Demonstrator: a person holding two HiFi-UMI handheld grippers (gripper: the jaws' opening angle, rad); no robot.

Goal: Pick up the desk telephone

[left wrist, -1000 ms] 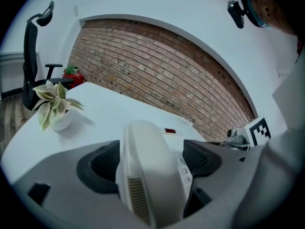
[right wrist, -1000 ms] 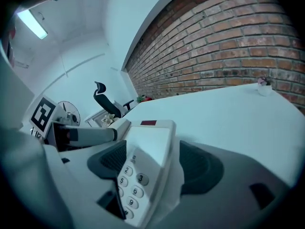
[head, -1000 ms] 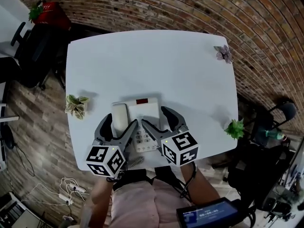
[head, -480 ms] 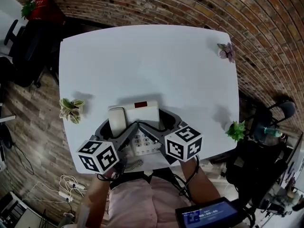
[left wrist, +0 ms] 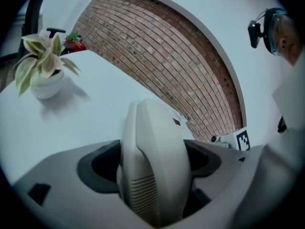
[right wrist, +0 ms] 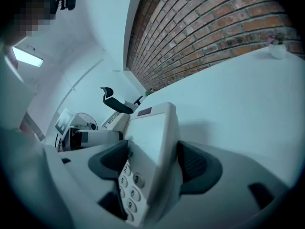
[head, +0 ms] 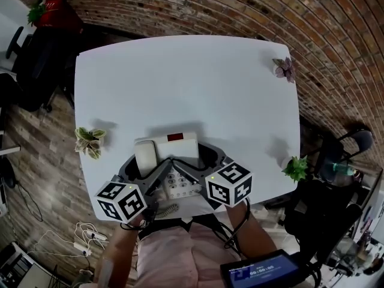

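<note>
- Two grippers, both at the desk telephone (head: pixel 177 143), which sits by the near edge of the table (head: pixel 192 83).
- One left gripper (left wrist: pixel 155 168): jaws wide, pads closed on the handset (left wrist: pixel 152 142), which fills the gap.
- One right gripper (right wrist: pixel 153 162): jaws have just been closing and now clamp the telephone's base, with the keypad (right wrist: pixel 129 175) beside one pad.
- Change: both grippers have rolled a little since a second ago and hardly shifted place. Judged, the two-sided grip is now complete and the lift comes next. Whether the base has left the table cannot be told.
- One coiled cord (head: pixel 168 209), hanging over the near edge.
- Three small potted plants, all well apart from the telephone: left-edge plant (head: pixel 89 141), far-right-corner plant (head: pixel 282 68), right-edge plant (head: pixel 295 168).
</note>
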